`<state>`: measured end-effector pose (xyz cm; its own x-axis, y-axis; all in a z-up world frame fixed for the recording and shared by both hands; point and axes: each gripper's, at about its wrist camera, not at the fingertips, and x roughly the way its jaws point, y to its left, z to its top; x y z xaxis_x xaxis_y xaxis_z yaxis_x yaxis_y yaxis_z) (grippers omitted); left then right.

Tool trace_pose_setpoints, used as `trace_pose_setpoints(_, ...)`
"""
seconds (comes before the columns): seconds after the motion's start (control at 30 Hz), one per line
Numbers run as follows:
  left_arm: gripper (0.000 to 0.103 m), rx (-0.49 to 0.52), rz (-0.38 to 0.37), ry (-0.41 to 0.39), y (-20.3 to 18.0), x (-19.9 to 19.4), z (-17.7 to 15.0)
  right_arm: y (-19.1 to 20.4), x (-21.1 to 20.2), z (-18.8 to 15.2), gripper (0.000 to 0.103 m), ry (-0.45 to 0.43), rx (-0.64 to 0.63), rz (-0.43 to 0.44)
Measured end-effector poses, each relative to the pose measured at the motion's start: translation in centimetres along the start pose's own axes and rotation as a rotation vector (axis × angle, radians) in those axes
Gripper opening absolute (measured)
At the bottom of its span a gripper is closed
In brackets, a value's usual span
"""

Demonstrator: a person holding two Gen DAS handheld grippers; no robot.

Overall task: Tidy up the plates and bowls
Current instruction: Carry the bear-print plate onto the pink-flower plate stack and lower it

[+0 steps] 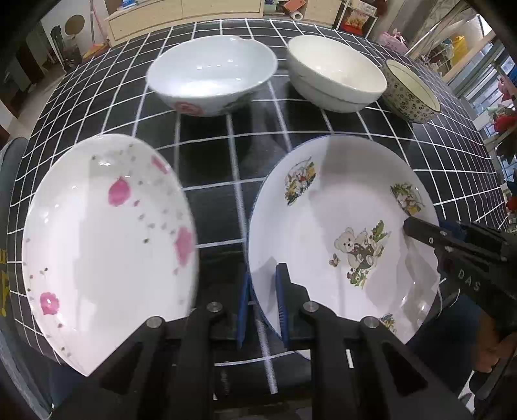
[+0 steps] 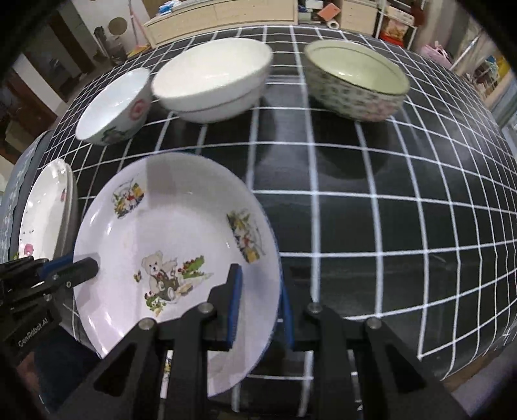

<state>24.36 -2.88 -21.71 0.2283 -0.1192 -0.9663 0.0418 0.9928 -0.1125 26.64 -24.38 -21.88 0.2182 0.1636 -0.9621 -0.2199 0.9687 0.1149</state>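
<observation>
A white plate with teddy-bear prints and a blue rim (image 1: 349, 206) (image 2: 181, 232) is held between both grippers over the black grid tablecloth (image 1: 226, 161) (image 2: 387, 226). My left gripper (image 1: 263, 284) (image 2: 84, 266) is shut on its left rim. On the opposite rim my right gripper (image 1: 416, 231) (image 2: 260, 284) is shut too. A white plate with pink flowers (image 1: 106, 252) (image 2: 45, 210) lies to the left. Farther back stand a pink-flowered white bowl (image 1: 210, 77) (image 2: 116, 106), stacked plain white bowls (image 1: 336, 74) (image 2: 213, 80) and a speckled bowl (image 1: 410, 93) (image 2: 355, 80).
The table's left edge runs close to the pink-flower plate, with a grey patterned seat (image 2: 16, 200) beyond it. Bare cloth stretches to the right of the bear plate. Cabinets (image 1: 194, 13) and clutter stand behind the table.
</observation>
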Motion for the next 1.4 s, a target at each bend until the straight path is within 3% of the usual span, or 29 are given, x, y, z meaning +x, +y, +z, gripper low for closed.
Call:
trace_pose_setpoints(0.17, 0.014, -0.021, -0.009, -0.005, 1.6, -0.3, -0.6, 0.5, 0.7, 1.0, 0.027, 0.022, -0.003, -0.008)
trace_pose_setpoints(0.33, 0.014, -0.011, -0.011, -0.012, 0.9, 0.0, -0.2, 1.1, 1.3, 1.4, 0.030, 0.019, -0.013, -0.043)
trace_pose_setpoints(0.47, 0.014, -0.003, -0.014, -0.009, 1.3, -0.4, -0.3, 2.5, 1.5, 0.0, 0.029, 0.014, 0.010, -0.051)
trace_pose_setpoints(0.67, 0.014, 0.014, -0.022, -0.023, 1.7, -1.6, -0.1, 2.0, 0.0, -0.5, 0.028, 0.020, 0.059, -0.026)
trace_pose_setpoints(0.87, 0.014, 0.023, -0.014, -0.048, 2.3, -3.4, 0.4, 3.1, -2.7, 0.1, 0.028, -0.034, 0.043, -0.038)
trace_pose_setpoints(1.13, 0.014, -0.006, -0.027, -0.091, 4.6, -6.4, 0.4, 5.6, -5.0, 1.5, 0.028, -0.078, 0.035, -0.005)
trace_pose_setpoints(1.4, 0.014, -0.055, 0.046, -0.106, 9.1, -8.1, -0.9, 9.8, -3.7, 1.9, 0.028, -0.052, -0.021, 0.038)
